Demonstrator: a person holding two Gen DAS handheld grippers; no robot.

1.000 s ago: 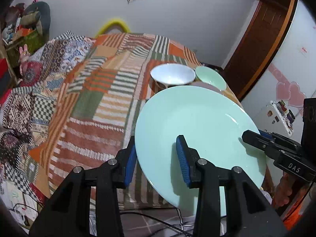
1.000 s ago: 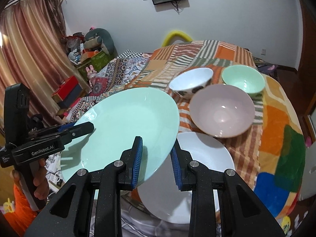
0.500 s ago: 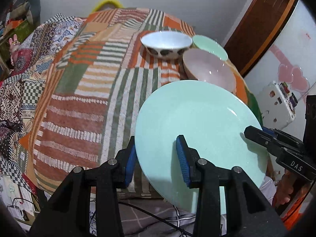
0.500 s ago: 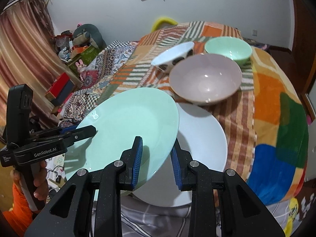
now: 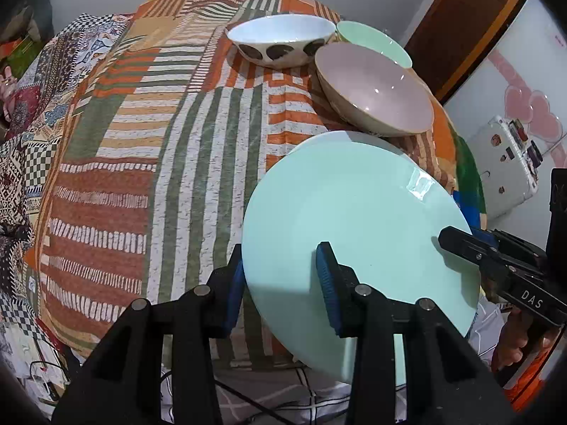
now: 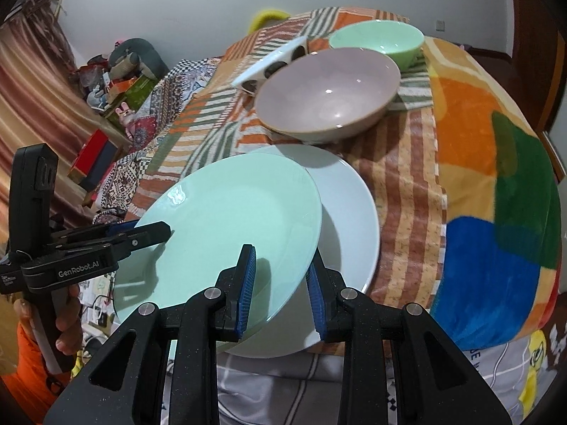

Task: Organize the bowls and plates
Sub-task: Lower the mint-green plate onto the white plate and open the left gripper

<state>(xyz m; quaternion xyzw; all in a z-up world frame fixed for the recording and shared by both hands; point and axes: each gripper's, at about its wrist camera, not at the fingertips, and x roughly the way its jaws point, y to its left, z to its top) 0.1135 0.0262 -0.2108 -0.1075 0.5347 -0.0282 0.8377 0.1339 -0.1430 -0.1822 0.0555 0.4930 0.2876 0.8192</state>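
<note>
While both my grippers clamp the mint plate (image 6: 226, 233) by opposite rims, it hangs tilted over the white plate (image 6: 349, 212) on the patchwork blanket (image 5: 141, 141).

Going by size: the blanket covers everything I see of the surface; on it lies the white plate, bare, partly under the mint one. Behind it stand three bowls with nothing in them: the pink bowl (image 6: 326, 95) nearest, then the white spotted bowl (image 5: 280, 40) and the mint bowl (image 6: 379, 40), close together. My left gripper (image 5: 280, 283) has its blue pads on either face of the mint plate's edge; my right gripper (image 6: 280, 283) pinches the far rim likewise. Only the right view shows me the white plate; in the left view the mint plate hides it, but the spotted bowl's dark spots show clearly.
</note>
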